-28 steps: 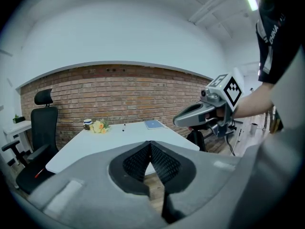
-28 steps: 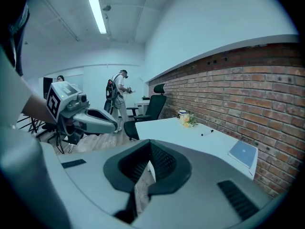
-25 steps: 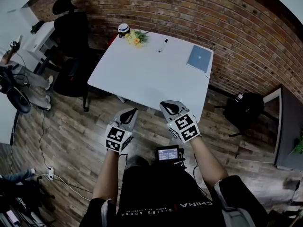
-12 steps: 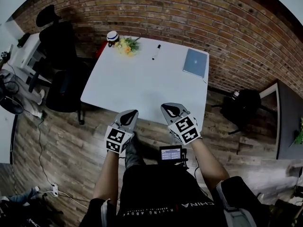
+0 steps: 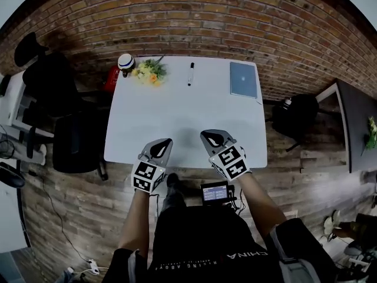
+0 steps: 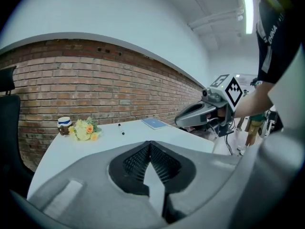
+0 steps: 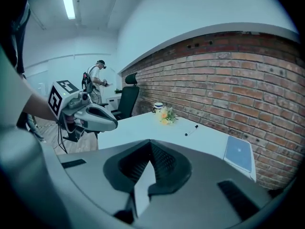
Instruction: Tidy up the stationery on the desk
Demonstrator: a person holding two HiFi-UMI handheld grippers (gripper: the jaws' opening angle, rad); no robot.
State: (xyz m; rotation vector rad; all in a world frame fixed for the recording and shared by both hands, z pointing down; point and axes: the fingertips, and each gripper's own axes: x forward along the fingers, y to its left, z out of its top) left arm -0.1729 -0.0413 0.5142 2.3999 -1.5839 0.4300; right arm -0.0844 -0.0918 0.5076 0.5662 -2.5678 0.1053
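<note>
White surface (image 5: 182, 114) is to be approached squarely; fingers of left gripper (image 5: 165, 140) and right gripper (image 5: 205, 133), pressed together and empty, are best spread before the pen (image 5: 190, 73) is reached.

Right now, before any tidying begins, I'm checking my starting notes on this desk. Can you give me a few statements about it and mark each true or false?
1. The left gripper and right gripper are both shut and hold nothing. True.
2. The mug stands on the blue notebook. False: it stands at the far left corner of the desk, beside the flowers.
3. The marker lies between the flowers and the blue notebook. True.
4. The blue notebook lies open. False: it lies closed and flat near the far right corner.
</note>
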